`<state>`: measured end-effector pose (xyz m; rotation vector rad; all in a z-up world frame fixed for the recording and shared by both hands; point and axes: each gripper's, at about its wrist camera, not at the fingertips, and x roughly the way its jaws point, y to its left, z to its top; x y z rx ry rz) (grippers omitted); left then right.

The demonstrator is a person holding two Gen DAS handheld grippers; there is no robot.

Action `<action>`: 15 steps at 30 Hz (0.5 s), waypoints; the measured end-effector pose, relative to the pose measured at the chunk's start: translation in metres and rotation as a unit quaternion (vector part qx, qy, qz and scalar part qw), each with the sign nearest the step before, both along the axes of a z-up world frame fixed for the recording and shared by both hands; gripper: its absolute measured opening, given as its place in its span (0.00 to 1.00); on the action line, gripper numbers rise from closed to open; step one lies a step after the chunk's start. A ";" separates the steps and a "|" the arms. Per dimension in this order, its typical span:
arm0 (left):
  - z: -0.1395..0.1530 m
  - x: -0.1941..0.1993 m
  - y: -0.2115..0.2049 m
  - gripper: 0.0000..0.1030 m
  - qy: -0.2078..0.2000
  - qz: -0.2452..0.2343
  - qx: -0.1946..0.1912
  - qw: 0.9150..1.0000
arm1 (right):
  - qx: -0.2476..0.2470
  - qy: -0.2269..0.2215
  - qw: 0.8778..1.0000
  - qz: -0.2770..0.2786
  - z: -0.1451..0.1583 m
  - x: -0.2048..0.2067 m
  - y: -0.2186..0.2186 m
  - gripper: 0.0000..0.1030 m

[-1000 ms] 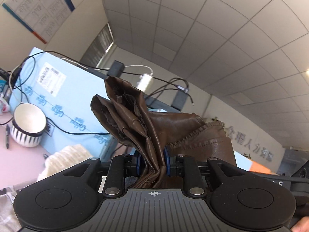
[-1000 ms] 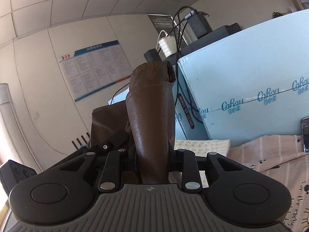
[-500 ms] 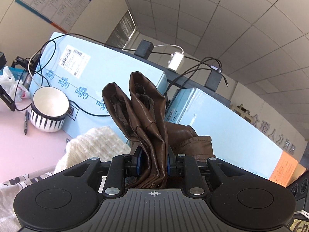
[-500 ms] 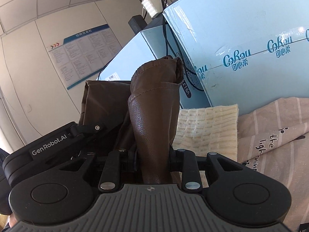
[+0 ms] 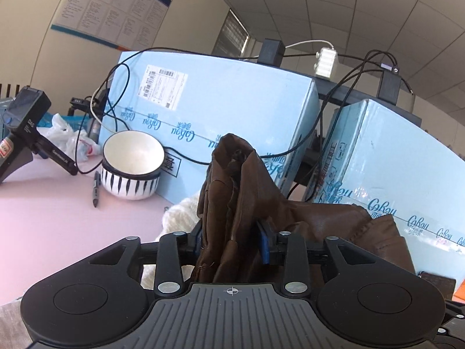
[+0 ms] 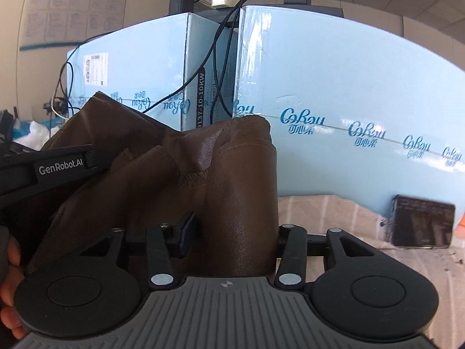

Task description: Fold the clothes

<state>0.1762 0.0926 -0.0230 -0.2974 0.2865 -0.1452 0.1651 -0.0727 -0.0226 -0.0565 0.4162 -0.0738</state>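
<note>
Blue boxes [image 6: 348, 93] printed "CoRou" behind brown garment [image 6: 226, 180]

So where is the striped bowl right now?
In the left wrist view, the bowl sits left of centre on the pink table, against the blue box, with a pen just to its left.

Both tongs now tip lower toward the worktop [image 5: 52, 221], ceiling giving way to blue boxes [image 5: 232, 110]. Left tongs [image 5: 232, 240] and right tongs [image 6: 232, 232] are opening, the brown garment [image 6: 232, 203] loosening between their jaws.
</note>
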 end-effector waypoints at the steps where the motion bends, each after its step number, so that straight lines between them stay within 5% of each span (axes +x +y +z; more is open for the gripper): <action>1: 0.000 -0.001 0.000 0.49 -0.003 0.004 0.001 1.000 | -0.007 -0.006 1.000 -0.003 0.008 -0.004 -0.001 0.46; 7: 0.006 -0.016 -0.007 0.69 -0.051 0.007 0.043 0.998 | -0.047 -0.041 0.998 0.002 0.063 -0.033 -0.002 0.73; 15: 0.001 -0.013 -0.014 0.76 -0.061 0.000 0.075 0.995 | -0.099 -0.088 0.991 0.035 0.132 -0.072 0.004 0.80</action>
